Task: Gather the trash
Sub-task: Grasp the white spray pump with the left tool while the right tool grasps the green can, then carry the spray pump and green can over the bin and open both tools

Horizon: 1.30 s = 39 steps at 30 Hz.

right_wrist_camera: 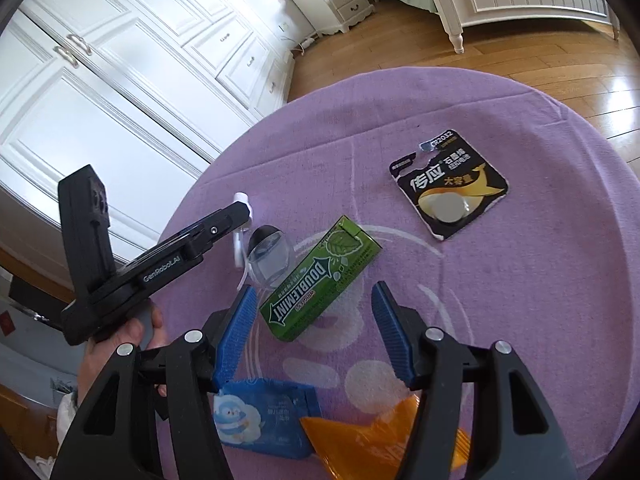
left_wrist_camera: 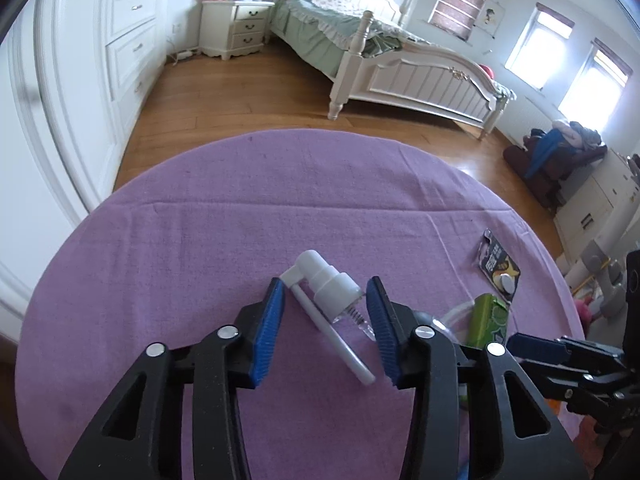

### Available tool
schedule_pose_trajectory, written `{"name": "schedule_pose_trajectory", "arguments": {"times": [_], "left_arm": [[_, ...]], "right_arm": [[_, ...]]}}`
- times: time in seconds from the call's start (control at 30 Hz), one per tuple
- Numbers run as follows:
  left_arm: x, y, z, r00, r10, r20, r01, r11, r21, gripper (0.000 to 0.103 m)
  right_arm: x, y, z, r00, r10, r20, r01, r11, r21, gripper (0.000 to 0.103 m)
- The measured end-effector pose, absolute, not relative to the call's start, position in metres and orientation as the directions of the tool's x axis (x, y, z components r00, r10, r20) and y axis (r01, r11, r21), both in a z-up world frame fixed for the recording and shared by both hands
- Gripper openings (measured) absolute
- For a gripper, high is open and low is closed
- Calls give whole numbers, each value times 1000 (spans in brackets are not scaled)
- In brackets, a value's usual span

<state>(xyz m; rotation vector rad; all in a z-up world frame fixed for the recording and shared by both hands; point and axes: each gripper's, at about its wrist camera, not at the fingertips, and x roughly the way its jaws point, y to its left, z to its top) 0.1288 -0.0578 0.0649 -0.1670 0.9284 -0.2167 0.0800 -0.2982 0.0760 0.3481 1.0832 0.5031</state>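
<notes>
Left gripper (left_wrist_camera: 326, 320) stood released, jaws wide, low over the purple tablecloth (left_wrist_camera: 200, 240). The spray bottle (left_wrist_camera: 332, 296) lay on its side directly between the blue pads; its white pump head pointed far-left, its clear body ran near-right toward the right pad, and the thin white tube (left_wrist_camera: 340, 344) lay alongside, slanting toward the camera. Long axis sat diagonal across the jaw gap, not square to it; judged that closing here would catch the pump collar, with some risk of the bottle rolling. Right gripper (right_wrist_camera: 314, 332) was also released, holding nothing, hovering just near of the green Doublemint gum pack (right_wrist_camera: 320, 280), whose long axis ran from near-left to far-right, the near end lying between the pad tips. Left gripper was the nearer one to the bottle; right was nearer the gum. Further right and far lay a black button-cell battery card (right_wrist_camera: 450, 184), well apart from both. Nearest the right wrist camera lay a blue wipe sachet (right_wrist_camera: 264, 416) and an orange wrapper (right_wrist_camera: 360, 440), touching. No bin or other container was visible in either view.
</notes>
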Motion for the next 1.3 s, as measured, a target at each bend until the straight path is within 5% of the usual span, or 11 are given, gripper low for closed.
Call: {"name": "schedule_pose_trajectory", "arguments": {"times": [0.43,0.7,0.73,1.1,1.3], "left_arm": [[113,-47,59,592,-213,-778,199,973,-114,30],[95,-45,60,599,-212,-772,186,975,-123,30],[93,-46,61,599,-215,-771,187,974,-127,30],[66,-81,100,642,-296,-708,281,949,-142,25],[51,-148,139,655,-396,-644,413,901,-134,25]], "right_arm": [[91,-250,85,421,390,-819,-355,902,247,35],[96,-240,85,429,320,-845,-390,909,146,33],[96,-235,81,421,313,-851,-399,907,136,26],[65,-296,113,561,479,-675,-377,874,307,20],[37,-356,144,685,456,-568,-320,889,328,20]]}}
